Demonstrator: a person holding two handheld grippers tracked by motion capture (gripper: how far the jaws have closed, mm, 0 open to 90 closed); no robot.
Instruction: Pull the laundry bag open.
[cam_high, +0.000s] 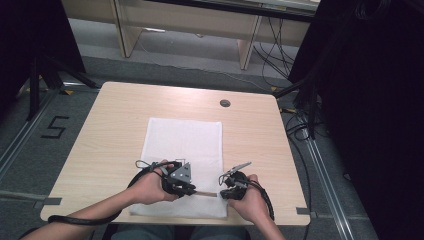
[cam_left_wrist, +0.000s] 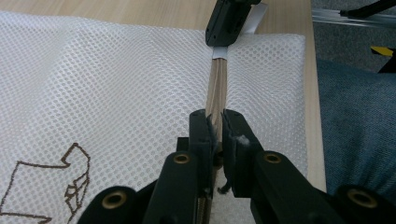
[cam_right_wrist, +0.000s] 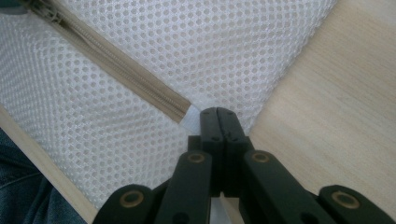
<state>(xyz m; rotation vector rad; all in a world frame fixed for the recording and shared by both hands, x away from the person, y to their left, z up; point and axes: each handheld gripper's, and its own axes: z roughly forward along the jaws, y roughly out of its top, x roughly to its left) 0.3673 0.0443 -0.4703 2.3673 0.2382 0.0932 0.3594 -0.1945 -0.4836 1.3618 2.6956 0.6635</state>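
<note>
**Zipper work on a mesh bag: both grippers set at the near edge**

A pale wooden tabletop (cam_high: 115, 125) with rounded corners is standing on a grey floor, with dark stands at both sides and a light wooden desk frame beyond. A flat white mesh laundry bag (cam_high: 185, 140) with a beige zipper (cam_right_wrist: 116, 70) is lying along the middle of the tabletop, reaching from mid-table to the near edge; a brown line drawing (cam_left_wrist: 56, 186) is printed on its mesh.

The left gripper (cam_left_wrist: 215, 122) is pinching the zipper line, its jaws almost together on the beige band, so that the band is standing up as a ridge. The right gripper (cam_right_wrist: 218, 114) is clamping the white fabric tab (cam_right_wrist: 190, 119) at the end of the zipper, jaws fully closed; in the left gripper view it is appearing as a black block (cam_left_wrist: 227, 21) at the far end of the ridge. In the high view both hands are resting close together over the bag's near end, the left hand (cam_high: 150, 187) on the bag and the right hand (cam_high: 250, 197) at its near right corner.

Progress, as judged here: both grips are set and the zipper teeth between them are looking meshed, so the bag is appearing closed; whether the slide is about to start or has just finished cannot be told.

Contents: the bag is lying quite flat, with no bulge, and nothing is showing through the mesh.
</note>
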